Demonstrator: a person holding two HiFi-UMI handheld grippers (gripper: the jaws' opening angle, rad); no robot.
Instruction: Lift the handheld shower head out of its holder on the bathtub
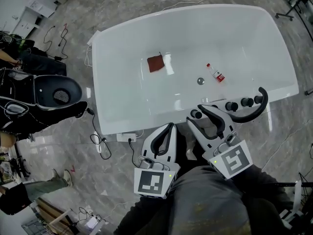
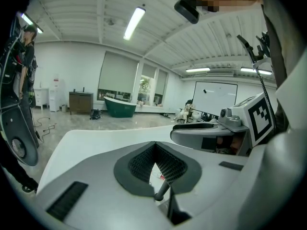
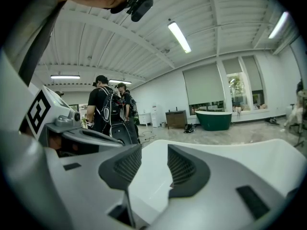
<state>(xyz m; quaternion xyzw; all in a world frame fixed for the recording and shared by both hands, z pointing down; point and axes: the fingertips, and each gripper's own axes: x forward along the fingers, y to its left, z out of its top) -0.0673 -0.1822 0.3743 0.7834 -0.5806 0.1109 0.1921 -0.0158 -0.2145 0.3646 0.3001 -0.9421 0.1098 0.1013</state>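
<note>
The white bathtub (image 1: 113,119) fills the middle of the head view. On its near rim at the right stands a black fitting with round knobs (image 1: 247,102), and the curved black handheld shower head (image 1: 257,109) rests beside them. My right gripper (image 1: 200,112) hovers over the near rim just left of the knobs. It is open, and in the right gripper view (image 3: 153,159) only the tub's white surface (image 3: 268,152) shows between its jaws. My left gripper (image 1: 170,127) sits lower left, short of the rim, shut with nothing in it (image 2: 154,147).
Inside the tub lie a red cloth (image 1: 155,63), a small bottle (image 1: 215,73) and the drain (image 1: 200,81). A power strip with a cable (image 1: 126,137) lies on the floor by the near rim. People with gear stand at the left (image 1: 29,106). A green tub (image 3: 213,119) stands far off.
</note>
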